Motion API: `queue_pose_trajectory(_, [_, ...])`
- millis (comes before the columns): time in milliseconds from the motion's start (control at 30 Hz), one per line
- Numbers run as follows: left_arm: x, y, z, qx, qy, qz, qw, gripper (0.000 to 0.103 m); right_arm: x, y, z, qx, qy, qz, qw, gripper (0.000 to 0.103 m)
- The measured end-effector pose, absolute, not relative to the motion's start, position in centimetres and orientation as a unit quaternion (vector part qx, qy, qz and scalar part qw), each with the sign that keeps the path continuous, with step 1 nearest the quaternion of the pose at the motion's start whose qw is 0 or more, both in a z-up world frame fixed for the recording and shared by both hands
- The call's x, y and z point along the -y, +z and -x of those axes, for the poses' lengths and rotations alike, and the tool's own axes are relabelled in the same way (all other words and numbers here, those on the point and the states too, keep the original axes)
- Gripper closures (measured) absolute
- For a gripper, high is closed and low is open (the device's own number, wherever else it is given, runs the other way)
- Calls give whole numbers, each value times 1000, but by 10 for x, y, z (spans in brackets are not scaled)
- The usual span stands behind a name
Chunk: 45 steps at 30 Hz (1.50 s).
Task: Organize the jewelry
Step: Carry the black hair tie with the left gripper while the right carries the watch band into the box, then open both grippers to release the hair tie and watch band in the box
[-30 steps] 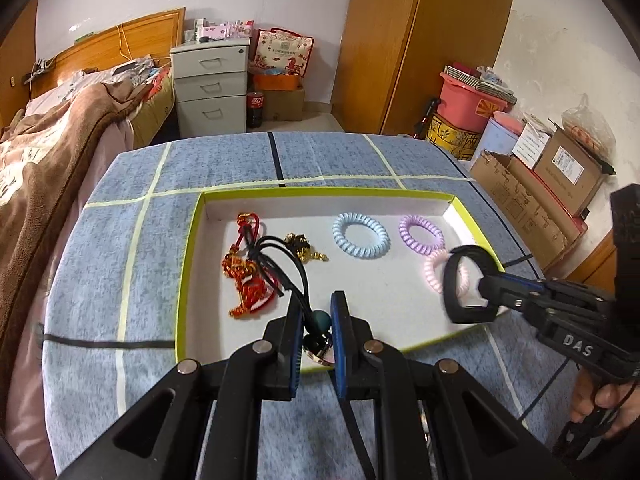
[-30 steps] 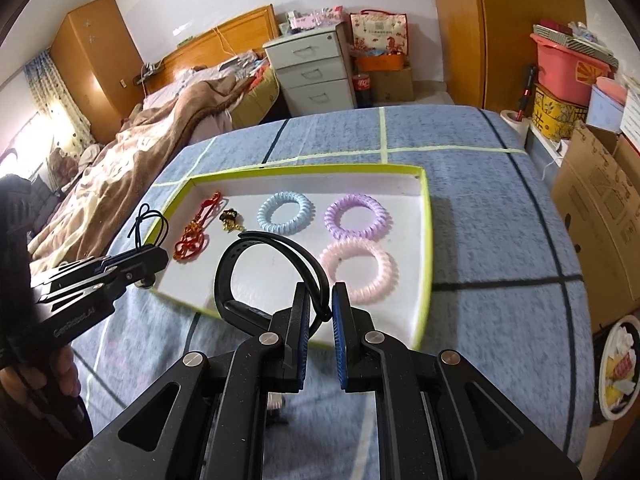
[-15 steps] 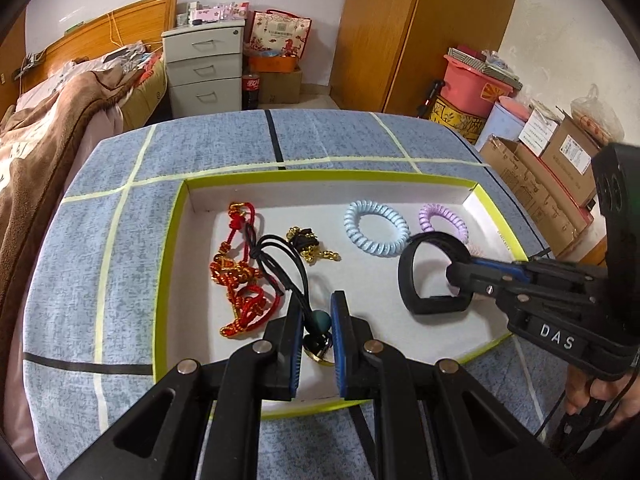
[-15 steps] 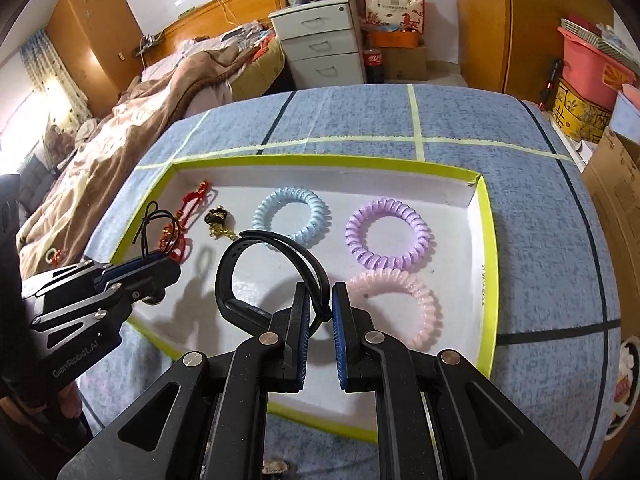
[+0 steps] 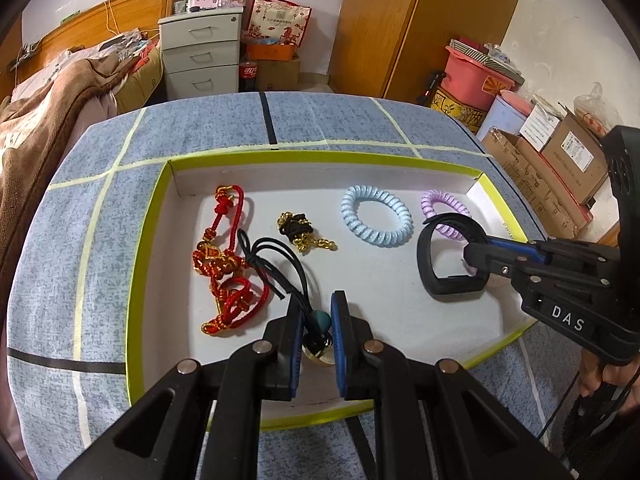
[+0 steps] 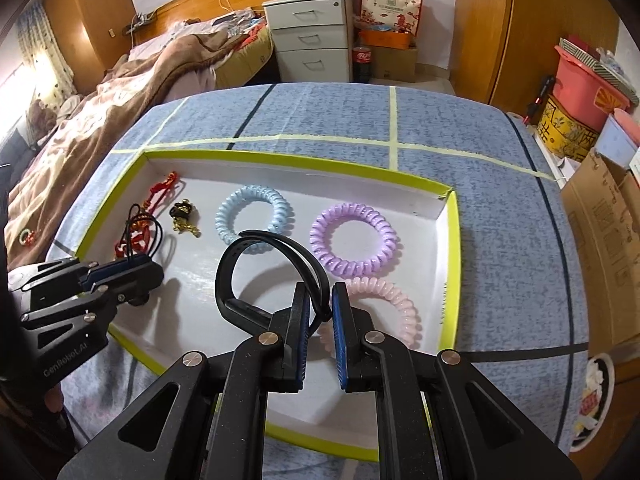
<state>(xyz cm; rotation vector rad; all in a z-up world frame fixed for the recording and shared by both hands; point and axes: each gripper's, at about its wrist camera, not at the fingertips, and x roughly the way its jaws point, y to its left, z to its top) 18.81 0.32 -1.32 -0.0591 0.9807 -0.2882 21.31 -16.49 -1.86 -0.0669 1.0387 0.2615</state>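
A white tray with a yellow-green rim (image 5: 148, 240) (image 6: 450, 248) lies on the blue table. My left gripper (image 5: 316, 320) is shut on a black cord necklace with a teal bead (image 5: 322, 320), its cord (image 5: 280, 264) trailing over the tray floor. My right gripper (image 6: 320, 304) is shut on a black wristband (image 6: 240, 276) (image 5: 444, 264) and holds it over the tray, low, near its right half. In the tray lie a red knotted cord (image 5: 224, 256), a gold and black trinket (image 5: 302, 232), a blue coil ring (image 5: 376, 216) (image 6: 252, 216), a purple one (image 6: 354, 244) and a pink one (image 6: 384, 304).
Beyond the table stand a bed with a brown blanket (image 6: 132, 76), a grey drawer unit (image 5: 200, 56), a wooden wardrobe (image 5: 432, 20) and cardboard boxes (image 5: 560, 152) at the right. A plate (image 6: 598, 392) sits on the floor off the table's right edge.
Both grippers have moved forward over the tray with their loads. The wristband has come down closer to the tray floor, in front of the purple coil ring.
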Motion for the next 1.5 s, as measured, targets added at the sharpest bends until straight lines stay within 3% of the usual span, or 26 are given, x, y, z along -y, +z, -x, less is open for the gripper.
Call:
queue_pose_trajectory(100, [-3, -14, -189, -470, -140, 31, 871, 87, 163, -18, -213, -496, 124, 42, 859, 91])
queue_pose_trajectory(433, [-3, -13, -187, -470, -143, 30, 871, 67, 163, -20, -214, -497, 123, 35, 858, 91])
queue_pose_trajectory(600, [-4, -14, -186, -469, -143, 36, 871, 65, 166, -20, -213, -496, 126, 27, 859, 90])
queue_pose_trajectory(733, [-6, -13, -186, -470, -141, 39, 870, 58, 168, -19, -211, -494, 130, 17, 859, 87])
queue_pose_trajectory(833, [-8, -13, -185, -470, -137, 41, 871, 57, 169, -17, -210, -491, 132, 8, 861, 82])
queue_pose_trajectory(933, [-11, -11, -182, -468, -135, 46, 872, 54, 168, -16, -209, -489, 133, 6, 862, 65])
queue_pose_trajectory(1500, [-17, 13, -157, -442, -132, 50, 886, 44, 164, 0, -189, -465, 146, -13, 873, 65])
